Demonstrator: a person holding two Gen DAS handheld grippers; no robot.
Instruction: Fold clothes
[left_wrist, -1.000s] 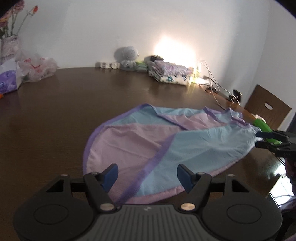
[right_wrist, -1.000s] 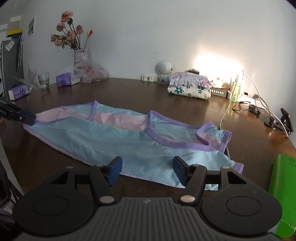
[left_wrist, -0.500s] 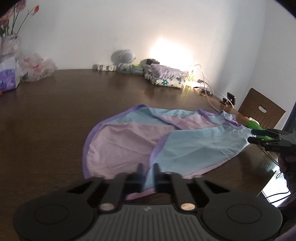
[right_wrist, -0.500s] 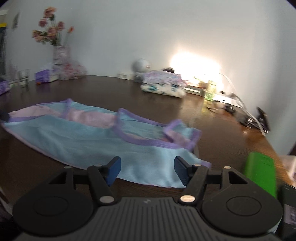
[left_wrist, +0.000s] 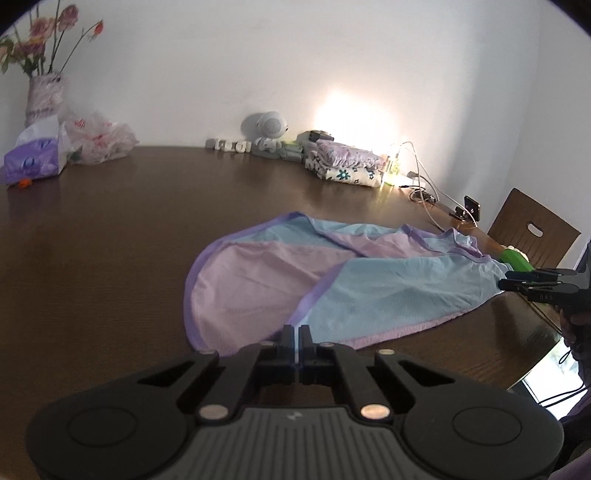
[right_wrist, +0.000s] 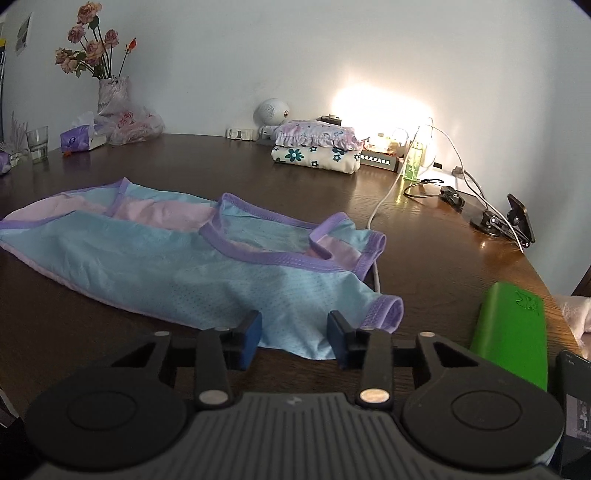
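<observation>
Left gripper pinches the garment hem; right gripper closing, half-wide, around the shoulder.
Left's bite looks thin, so lifting may slip it free.

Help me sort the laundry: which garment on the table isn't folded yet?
The blue-and-pink garment spread flat at the near edge, between both grippers. The other two, a lilac ruffled one atop a floral one, sit folded in a stack by the wall.

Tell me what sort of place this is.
Probably a home dining room: a dark wooden table holds a vase of roses, a tissue box and folded clothes.
</observation>
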